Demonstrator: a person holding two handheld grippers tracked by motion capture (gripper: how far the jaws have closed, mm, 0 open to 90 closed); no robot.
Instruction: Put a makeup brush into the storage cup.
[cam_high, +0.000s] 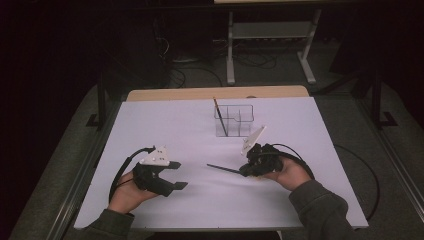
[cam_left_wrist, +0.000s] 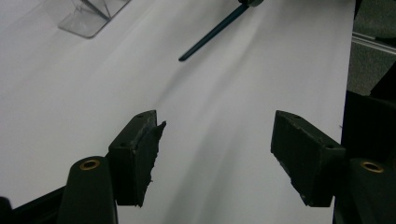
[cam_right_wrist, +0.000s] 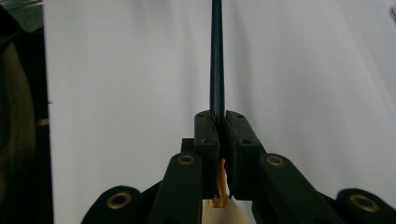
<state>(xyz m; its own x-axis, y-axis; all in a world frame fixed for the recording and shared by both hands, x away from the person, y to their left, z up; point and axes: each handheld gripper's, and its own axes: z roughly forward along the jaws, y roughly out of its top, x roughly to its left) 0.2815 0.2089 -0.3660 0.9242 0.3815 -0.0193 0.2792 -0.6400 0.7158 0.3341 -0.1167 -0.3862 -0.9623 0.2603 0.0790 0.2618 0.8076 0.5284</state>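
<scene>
The right gripper (cam_high: 243, 171) clamps a slim dark pencil-like stick (cam_high: 223, 169) pointing toward nine o'clock, while the left gripper (cam_high: 179, 175) at eight o'clock gapes, holding nothing, above the white table (cam_high: 165, 125).

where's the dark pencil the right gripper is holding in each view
High view: the dark pencil lies near centre, sticking out leftward from the right gripper.
Left gripper view: top centre, a dark slanted stick running down-left from the top edge.
Right gripper view: centre, a vertical dark shaft rising from the shut jaws to the top edge.
Shared landmark: the white table sheet beneath it; the clear organizer also shows at the left gripper view's top left.
</scene>
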